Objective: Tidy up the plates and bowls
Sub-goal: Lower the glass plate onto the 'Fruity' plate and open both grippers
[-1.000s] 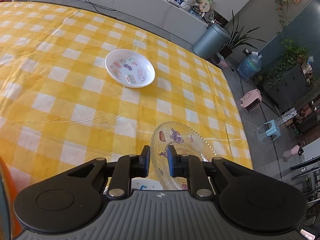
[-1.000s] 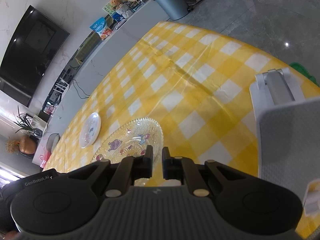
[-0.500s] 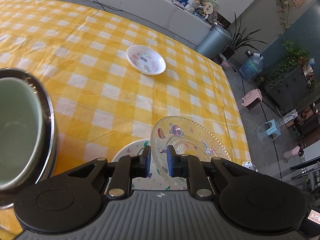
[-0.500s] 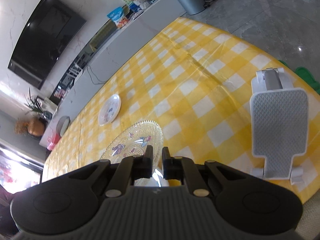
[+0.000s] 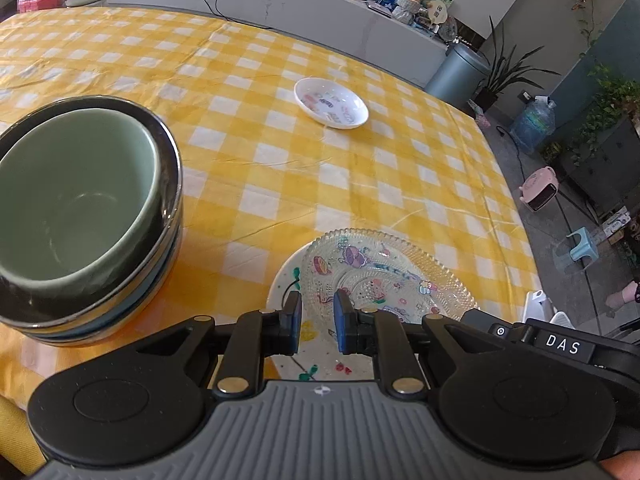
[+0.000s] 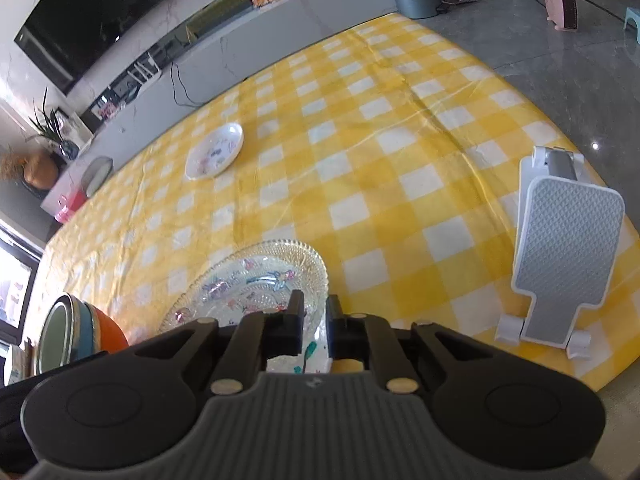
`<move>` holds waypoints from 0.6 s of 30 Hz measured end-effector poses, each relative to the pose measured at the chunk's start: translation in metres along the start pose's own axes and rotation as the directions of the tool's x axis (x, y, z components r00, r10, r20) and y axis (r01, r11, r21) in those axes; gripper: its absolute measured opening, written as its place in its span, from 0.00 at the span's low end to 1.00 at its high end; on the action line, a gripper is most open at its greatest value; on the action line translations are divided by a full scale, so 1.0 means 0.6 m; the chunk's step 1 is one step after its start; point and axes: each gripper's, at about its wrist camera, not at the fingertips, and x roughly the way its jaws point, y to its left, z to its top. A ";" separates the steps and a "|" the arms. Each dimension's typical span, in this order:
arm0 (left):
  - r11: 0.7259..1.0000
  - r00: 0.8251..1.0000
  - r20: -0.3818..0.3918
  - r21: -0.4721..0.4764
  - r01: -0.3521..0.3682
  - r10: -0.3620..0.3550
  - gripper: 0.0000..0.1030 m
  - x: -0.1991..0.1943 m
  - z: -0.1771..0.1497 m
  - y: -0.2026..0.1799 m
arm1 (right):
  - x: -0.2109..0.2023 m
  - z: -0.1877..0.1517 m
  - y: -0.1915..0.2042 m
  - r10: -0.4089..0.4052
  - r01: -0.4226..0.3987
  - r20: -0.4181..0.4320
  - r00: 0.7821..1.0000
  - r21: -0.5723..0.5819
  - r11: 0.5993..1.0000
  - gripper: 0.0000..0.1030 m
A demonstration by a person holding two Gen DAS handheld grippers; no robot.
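At nine o'clock on the yellow checked tablecloth [image 5: 360, 184], a pale green bowl [image 5: 72, 200] nests empty inside a dark steel-rimmed bowl [image 5: 170, 168]. At six, the left gripper [image 5: 316, 322] and right gripper [image 6: 314, 322] each pinch the clear patterned glass plate [image 5: 384, 268] over a white painted plate [image 5: 288, 280]. Uneven pull could slip or chip it. At twelve, a small white dish [image 5: 331, 103] waits.
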 end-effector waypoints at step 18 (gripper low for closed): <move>0.994 0.997 0.018 0.073 -0.075 0.074 0.18 0.005 -0.022 -0.003 | 0.024 -0.019 0.040 -0.123 0.112 -0.067 0.990 -0.147 0.983 0.10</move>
